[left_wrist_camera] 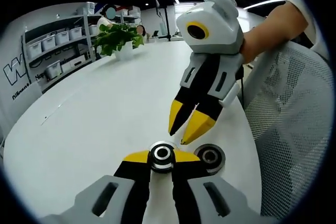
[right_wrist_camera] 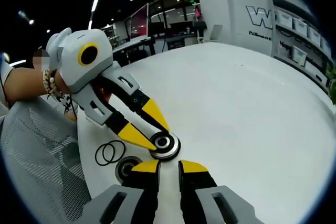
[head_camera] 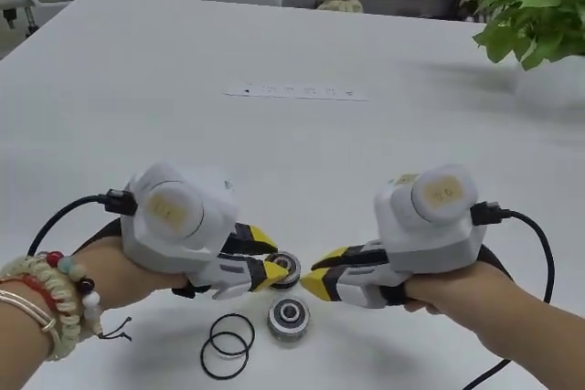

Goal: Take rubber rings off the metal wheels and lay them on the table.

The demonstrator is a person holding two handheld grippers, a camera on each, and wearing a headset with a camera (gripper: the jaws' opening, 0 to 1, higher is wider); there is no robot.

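Observation:
My left gripper [head_camera: 279, 260] is shut on a small metal wheel [head_camera: 285, 266], held just above the white table [head_camera: 274, 152]; the wheel sits between its yellow tips [left_wrist_camera: 161, 156]. My right gripper [head_camera: 311, 279] points at that wheel from the right, its jaws a narrow gap apart with nothing between them [right_wrist_camera: 169, 169]. The left gripper view shows the right gripper [left_wrist_camera: 179, 136] just beyond the held wheel. A second metal wheel [head_camera: 289, 317] lies on the table below both tips. Two black rubber rings [head_camera: 228, 344] lie overlapped to its left.
A flush socket strip [head_camera: 297, 91] is set into the table's middle. A potted plant [head_camera: 530, 6] stands at the far right. A mesh chair [left_wrist_camera: 294, 129] is at the near edge. Black cables trail from both grippers.

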